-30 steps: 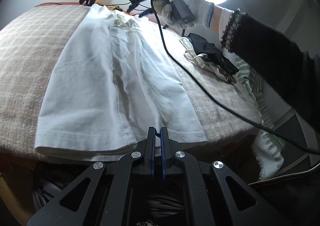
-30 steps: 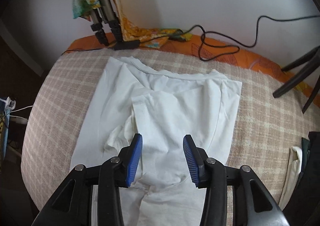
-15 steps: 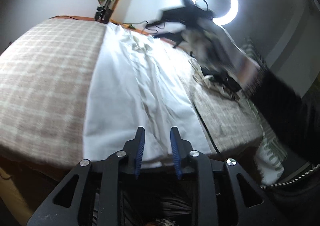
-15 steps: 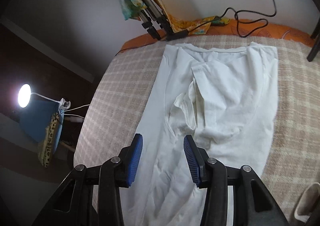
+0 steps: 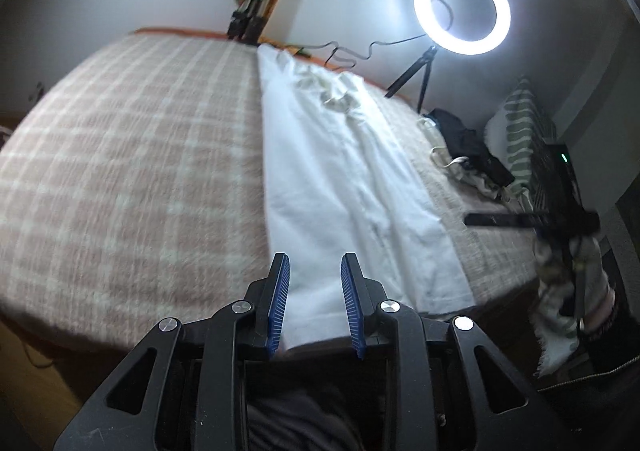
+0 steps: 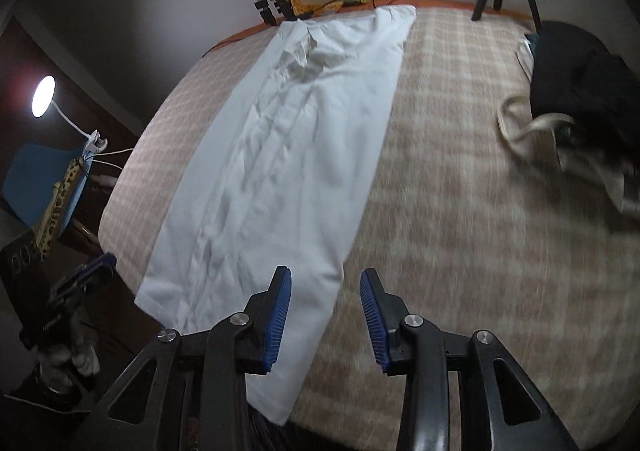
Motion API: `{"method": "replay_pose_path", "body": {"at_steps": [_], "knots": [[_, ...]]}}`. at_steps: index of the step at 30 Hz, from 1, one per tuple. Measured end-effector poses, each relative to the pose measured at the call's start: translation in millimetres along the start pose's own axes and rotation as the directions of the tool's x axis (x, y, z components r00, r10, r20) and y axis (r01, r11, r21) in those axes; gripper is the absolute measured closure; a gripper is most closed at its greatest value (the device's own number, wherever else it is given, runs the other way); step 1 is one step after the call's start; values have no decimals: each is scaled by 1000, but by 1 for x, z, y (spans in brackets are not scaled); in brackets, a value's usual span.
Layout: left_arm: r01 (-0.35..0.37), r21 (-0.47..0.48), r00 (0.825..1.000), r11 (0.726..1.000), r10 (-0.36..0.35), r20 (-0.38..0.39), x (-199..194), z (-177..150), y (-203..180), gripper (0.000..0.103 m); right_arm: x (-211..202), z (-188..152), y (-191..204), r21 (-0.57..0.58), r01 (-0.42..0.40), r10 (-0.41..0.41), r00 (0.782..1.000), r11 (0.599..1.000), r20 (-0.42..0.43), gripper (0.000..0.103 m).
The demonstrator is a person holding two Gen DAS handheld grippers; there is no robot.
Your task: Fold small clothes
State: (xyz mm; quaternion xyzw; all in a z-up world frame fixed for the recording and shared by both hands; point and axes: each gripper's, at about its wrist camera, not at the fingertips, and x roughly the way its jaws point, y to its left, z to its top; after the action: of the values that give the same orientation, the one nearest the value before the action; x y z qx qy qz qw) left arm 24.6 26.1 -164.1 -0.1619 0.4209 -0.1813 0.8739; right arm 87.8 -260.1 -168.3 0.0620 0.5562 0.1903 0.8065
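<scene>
We see a big bed with a pink checked blanket (image 6: 460,187). On it lies a long white cotton garment (image 6: 288,155), running from 6 to 12 o'clock and folded narrow. We think each gripper must next pinch a near corner. The left gripper (image 5: 316,299) is a little open and empty. The right gripper (image 6: 326,311), just closing a bit, is open and empty.

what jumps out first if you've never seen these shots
A long white garment folded into a strip runs down the middle of the checked bedspread. A lit ring light glows behind the bed's far right corner, and dark clothes lie heaped at its right edge.
</scene>
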Motion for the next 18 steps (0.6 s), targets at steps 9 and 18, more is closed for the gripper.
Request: {"method": "replay_pose_path", "body": {"at_steps": [9, 18], "knots": [[2, -131, 995, 991, -15, -97, 17, -21, 29, 78, 11, -69, -1, 69, -76, 79, 996, 995, -36, 67], [41, -149, 993, 988, -56, -102, 22, -20, 27, 78, 16, -72, 16, 2, -50, 50, 998, 999, -31, 101]]}}
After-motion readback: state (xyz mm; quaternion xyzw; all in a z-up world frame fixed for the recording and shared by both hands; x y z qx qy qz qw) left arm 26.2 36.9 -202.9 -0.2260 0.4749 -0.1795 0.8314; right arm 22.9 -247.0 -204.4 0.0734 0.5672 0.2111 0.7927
